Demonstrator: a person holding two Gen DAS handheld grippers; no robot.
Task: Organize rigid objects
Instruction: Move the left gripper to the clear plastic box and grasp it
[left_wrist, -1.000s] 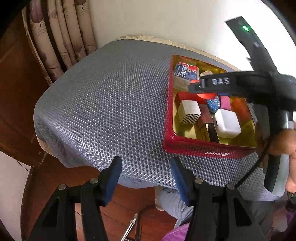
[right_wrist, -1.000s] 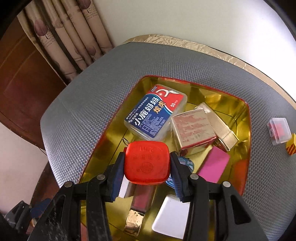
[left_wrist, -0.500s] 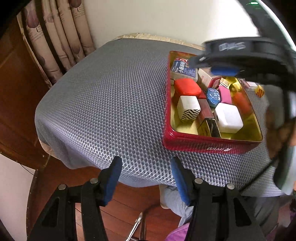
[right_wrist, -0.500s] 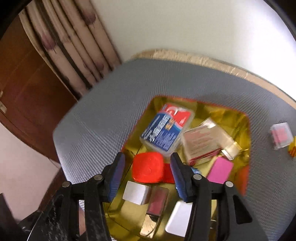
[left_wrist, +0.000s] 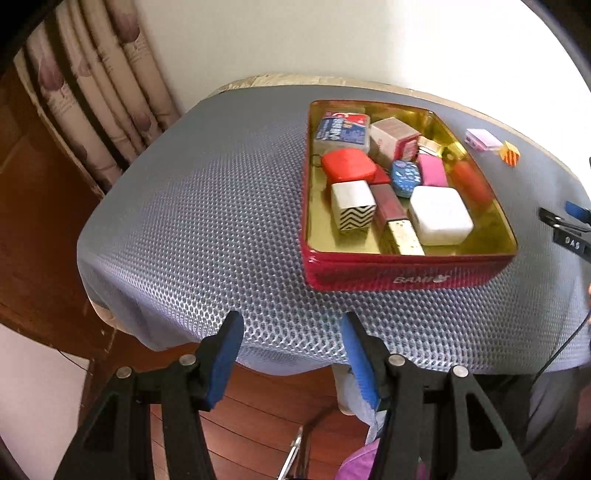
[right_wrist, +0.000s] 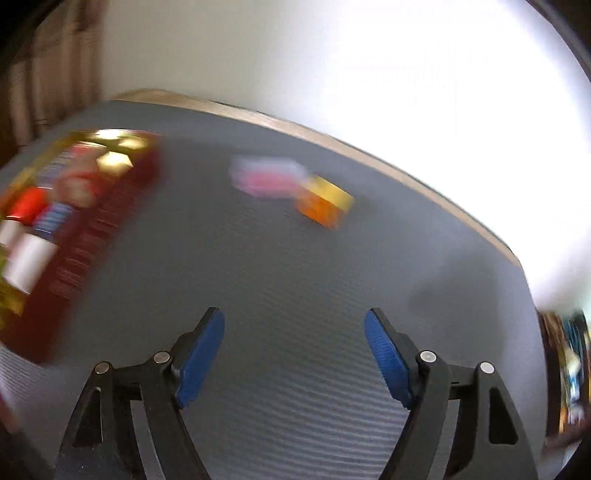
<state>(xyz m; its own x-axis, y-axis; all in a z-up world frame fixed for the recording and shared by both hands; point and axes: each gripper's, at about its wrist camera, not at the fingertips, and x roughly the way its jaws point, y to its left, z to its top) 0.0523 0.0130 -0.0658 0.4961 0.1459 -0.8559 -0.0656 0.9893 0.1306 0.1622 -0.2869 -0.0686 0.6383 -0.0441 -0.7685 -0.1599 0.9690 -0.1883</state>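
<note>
A red tin with a gold inside (left_wrist: 406, 275) sits on the grey mesh-covered table and holds several small boxes, among them the red rounded box (left_wrist: 347, 166) lying beside a zigzag cube (left_wrist: 352, 206). In the blurred right wrist view the tin (right_wrist: 96, 221) is at the left. A pink clear box (left_wrist: 482, 138) (right_wrist: 266, 177) and a yellow-orange cube (left_wrist: 509, 153) (right_wrist: 325, 205) lie on the mat to the tin's right. My right gripper (right_wrist: 294, 350) hangs over bare mat, its jaws opening with nothing between them. My left gripper (left_wrist: 291, 354) stands open and empty at the table's near edge.
Patterned curtains (left_wrist: 92, 92) and a dark wooden panel (left_wrist: 33, 221) stand left of the table. A pale wall runs behind it. Wooden floor (left_wrist: 258, 424) shows below the near edge. The right gripper's tip (left_wrist: 565, 229) pokes in at the left wrist view's right edge.
My right gripper let go of the red rounded box, which now lies in the tin, then swung right over the mat and opened wider. My left gripper shifted slightly.
</note>
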